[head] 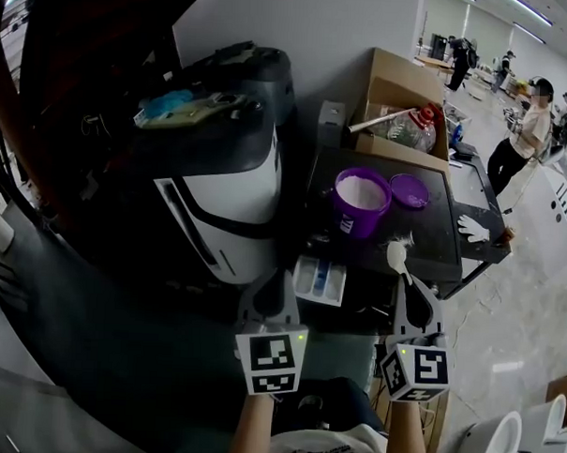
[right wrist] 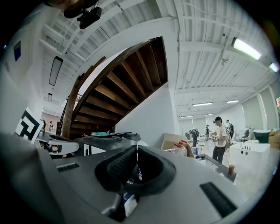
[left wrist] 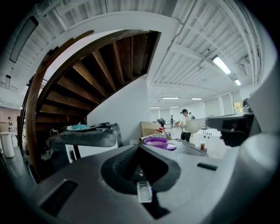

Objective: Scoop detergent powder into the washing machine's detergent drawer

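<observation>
A purple tub of white powder is seen standing open on a black table, and its lid is laid just to the right of it. To the left of the tub a washing machine is seen. The detergent drawer is pulled out on the near side of the tub, slightly to its left. A white scoop is held by the right gripper just on the near side of the tub and slightly to its right, apart from the drawer. This gripper's jaws are closed tight on the scoop's thin handle, which is seen edge-on between them. The left gripper is held on the near side of the tub, farther to its left than the drawer, with its jaws brought together and nothing gripped between them. Behind the tub a cardboard box and a bottle with a red cap are placed.
</observation>
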